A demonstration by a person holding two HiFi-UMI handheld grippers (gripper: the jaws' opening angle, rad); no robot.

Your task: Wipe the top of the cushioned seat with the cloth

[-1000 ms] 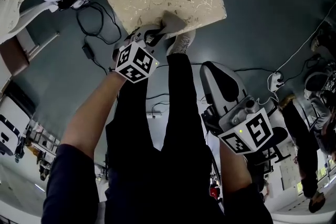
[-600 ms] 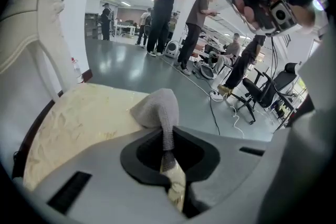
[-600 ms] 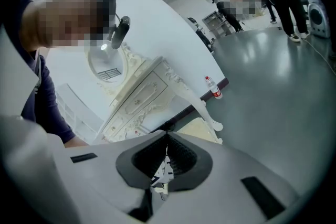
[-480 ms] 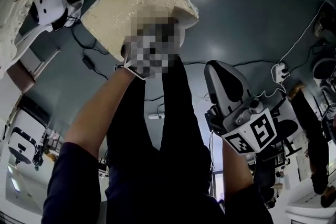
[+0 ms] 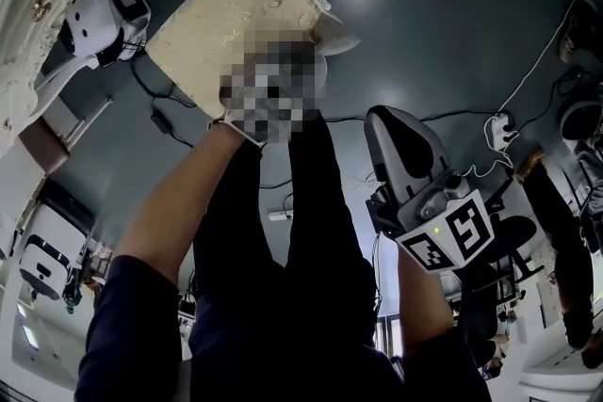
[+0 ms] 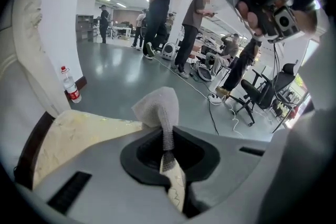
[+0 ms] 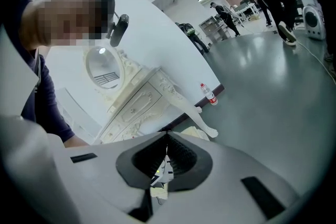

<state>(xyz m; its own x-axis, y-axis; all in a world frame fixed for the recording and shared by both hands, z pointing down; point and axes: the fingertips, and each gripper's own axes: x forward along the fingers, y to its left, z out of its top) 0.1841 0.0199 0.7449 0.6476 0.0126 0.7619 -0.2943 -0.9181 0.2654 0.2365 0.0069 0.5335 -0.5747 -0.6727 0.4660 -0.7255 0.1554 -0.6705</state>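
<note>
The cream patterned cushioned seat (image 5: 231, 19) lies on the dark floor at the top of the head view. My left gripper (image 6: 167, 140) is shut on a grey-white cloth (image 6: 157, 106), which bunches up beyond the jaws. In the head view a mosaic patch hides this gripper at the seat's near edge. A corner of the cloth (image 5: 337, 39) pokes out past the seat's right corner. The seat (image 6: 73, 136) lies low and to the left in the left gripper view. My right gripper (image 5: 394, 129) hangs apart at the lower right, shut with nothing in it.
A white ornate dresser (image 7: 139, 97) stands by the seat, with a water bottle (image 6: 70, 89) at the wall. Cables (image 5: 162, 108) and a white device (image 5: 102, 3) lie on the floor to the left. A power strip (image 5: 497, 128), office chairs (image 6: 258, 96) and standing people (image 6: 157, 13) are farther off.
The seat has slid up and to the left in the head view. My left gripper and the cloth now sit at the seat's near right corner. The right gripper has barely moved.
</note>
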